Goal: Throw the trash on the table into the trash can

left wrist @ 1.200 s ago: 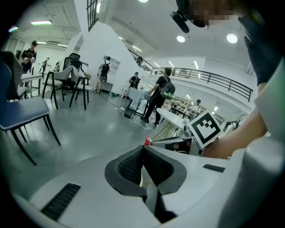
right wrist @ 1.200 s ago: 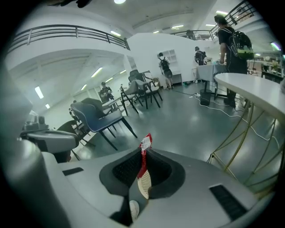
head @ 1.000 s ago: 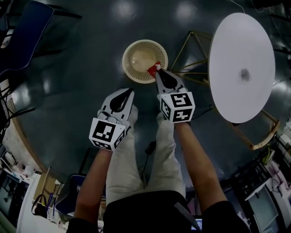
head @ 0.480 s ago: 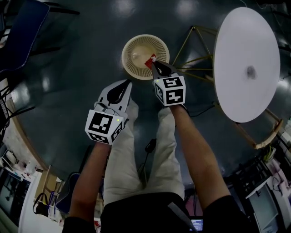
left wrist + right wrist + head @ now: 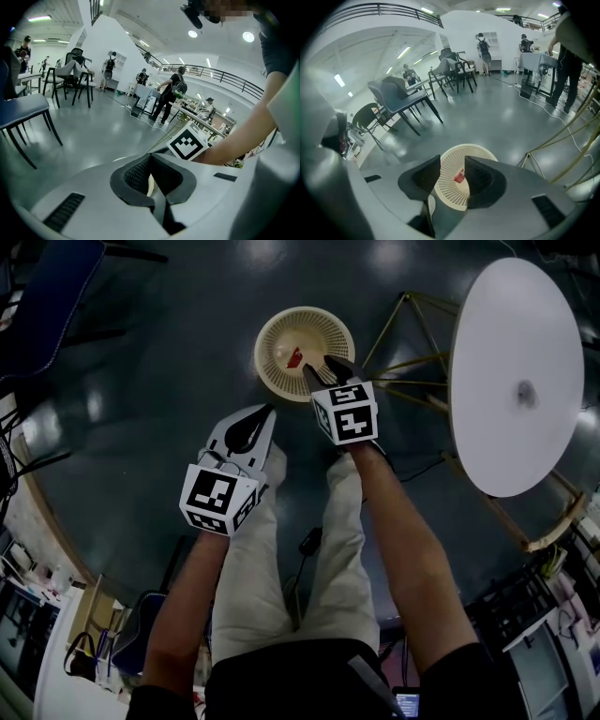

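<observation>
A cream slatted trash can stands on the dark floor. A red scrap of trash is inside it, apart from both grippers. My right gripper hangs over the can's near rim; its jaws have just been opening and stand open with nothing between them. The right gripper view looks down between the jaws at the can and the red scrap. My left gripper is lower left of the can, shut and empty. The round white table is to the right.
A small dark object lies on the table. The table's yellow legs stand right beside the can. A blue chair is at upper left, a cable lies by the person's legs. Chairs stand farther off.
The right gripper moved over the can and its jaws opened. The red scrap left the jaws and is now inside the can. The left gripper barely shifted.
</observation>
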Motion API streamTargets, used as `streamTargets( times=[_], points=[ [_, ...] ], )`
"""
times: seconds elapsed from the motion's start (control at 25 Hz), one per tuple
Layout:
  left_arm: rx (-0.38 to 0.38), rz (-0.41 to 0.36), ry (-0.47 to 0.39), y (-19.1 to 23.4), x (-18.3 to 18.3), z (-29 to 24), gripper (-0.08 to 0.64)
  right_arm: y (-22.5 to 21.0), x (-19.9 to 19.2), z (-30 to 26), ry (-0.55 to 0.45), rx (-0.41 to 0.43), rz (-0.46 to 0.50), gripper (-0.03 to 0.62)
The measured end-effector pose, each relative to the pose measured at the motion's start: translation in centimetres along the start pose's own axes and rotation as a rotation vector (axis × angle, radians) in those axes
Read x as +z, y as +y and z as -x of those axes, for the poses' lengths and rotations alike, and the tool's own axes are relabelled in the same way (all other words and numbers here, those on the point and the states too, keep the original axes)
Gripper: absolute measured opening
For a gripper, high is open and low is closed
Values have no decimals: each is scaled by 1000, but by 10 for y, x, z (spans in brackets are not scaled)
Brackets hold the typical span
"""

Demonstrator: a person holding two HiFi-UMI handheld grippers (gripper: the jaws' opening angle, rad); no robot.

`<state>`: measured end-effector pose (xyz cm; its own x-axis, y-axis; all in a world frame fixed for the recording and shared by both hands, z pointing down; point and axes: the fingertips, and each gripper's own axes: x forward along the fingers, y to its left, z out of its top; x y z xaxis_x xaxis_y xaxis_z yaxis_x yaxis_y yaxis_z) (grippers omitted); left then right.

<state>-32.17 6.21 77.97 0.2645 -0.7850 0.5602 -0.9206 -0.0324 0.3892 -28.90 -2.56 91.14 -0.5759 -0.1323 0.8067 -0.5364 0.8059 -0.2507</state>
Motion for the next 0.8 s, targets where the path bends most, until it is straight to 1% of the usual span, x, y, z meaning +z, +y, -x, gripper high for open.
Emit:
streamTargets(
  times=[0.28,0.36,0.48,0.52,0.64,0.8],
  points=[
    [-2,-13,-1,-4,6,-3,15,-4,1,12,-13,3,-37,156],
    [-2,-15,-2,-6,8,-3,15,-3,3,16,-19,-5,-34,131],
    [-4,-19,-5,-9,12,0,15,0,8,25,-32,-23,-26,64],
    [-3,-19,-7,-10,14,0,15,1,10,29,-34,-26,-25,52],
    [7,-25,-14,-15,24,4,15,5,13,42,-33,-19,-21,35],
    [11,-49,-45,-28,52,10,15,7,26,71,-47,-16,-44,25]
  ],
)
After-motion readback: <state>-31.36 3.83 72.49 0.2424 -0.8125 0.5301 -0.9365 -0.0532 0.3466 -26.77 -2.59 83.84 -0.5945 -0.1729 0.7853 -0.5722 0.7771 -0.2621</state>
